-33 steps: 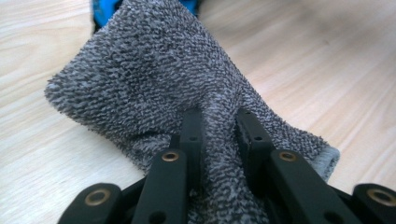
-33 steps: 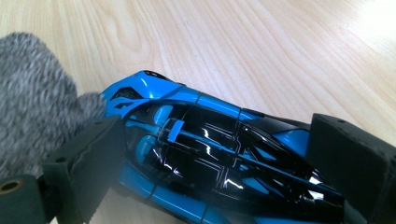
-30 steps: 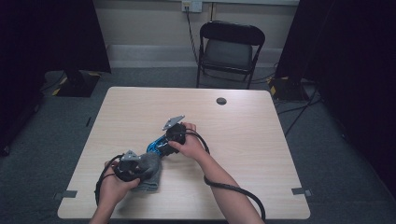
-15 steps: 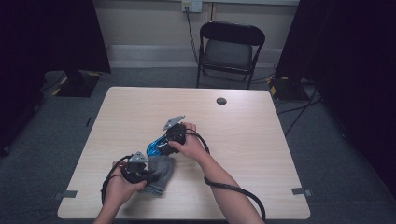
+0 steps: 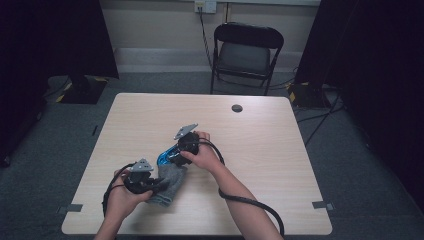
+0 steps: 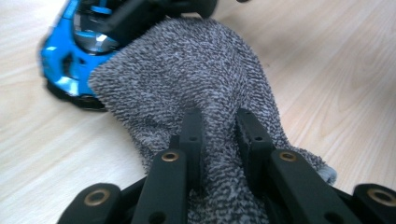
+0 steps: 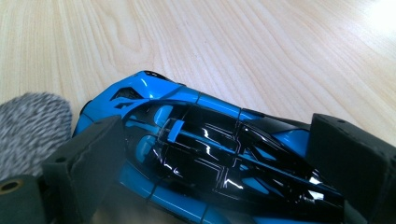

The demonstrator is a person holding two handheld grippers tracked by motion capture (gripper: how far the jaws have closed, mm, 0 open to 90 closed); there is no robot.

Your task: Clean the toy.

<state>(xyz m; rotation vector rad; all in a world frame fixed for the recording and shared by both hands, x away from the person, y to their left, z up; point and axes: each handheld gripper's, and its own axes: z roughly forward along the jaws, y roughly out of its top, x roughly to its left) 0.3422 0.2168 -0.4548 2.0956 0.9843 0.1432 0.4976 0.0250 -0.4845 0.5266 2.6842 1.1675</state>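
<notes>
a pale wood-grain table (image 5: 280,165) sits on grey carpet, a black folding chair (image 5: 246,52) pushed back at the top centre of the high view, dark curtains on both sides. the action is low and left of centre on the tabletop. the right gripper (image 5: 176,156) straddles a blue and black toy car (image 7: 205,158): in the right gripper view its two jaws stand either side of the car body, clamped across it, with the car lying flat on the wood. the left gripper (image 5: 159,186), lower left in the high view, has its jaws drawn together on a pinch of a grey knitted sock (image 6: 196,98); in the left gripper view the fabric bunches up between the two black jaws, and the sock's far end lies right up against the car's end, at the upper left of that frame.

looks like the car is going into the sock, or the sock over the car. to do that well, i'd say the left tongs want one layer of the cuff only, lifted so the mouth gapes. pinching both layers would seal it. the right should keep the car level and feed it nose first, slowly, since knit snags on wheels.
</notes>
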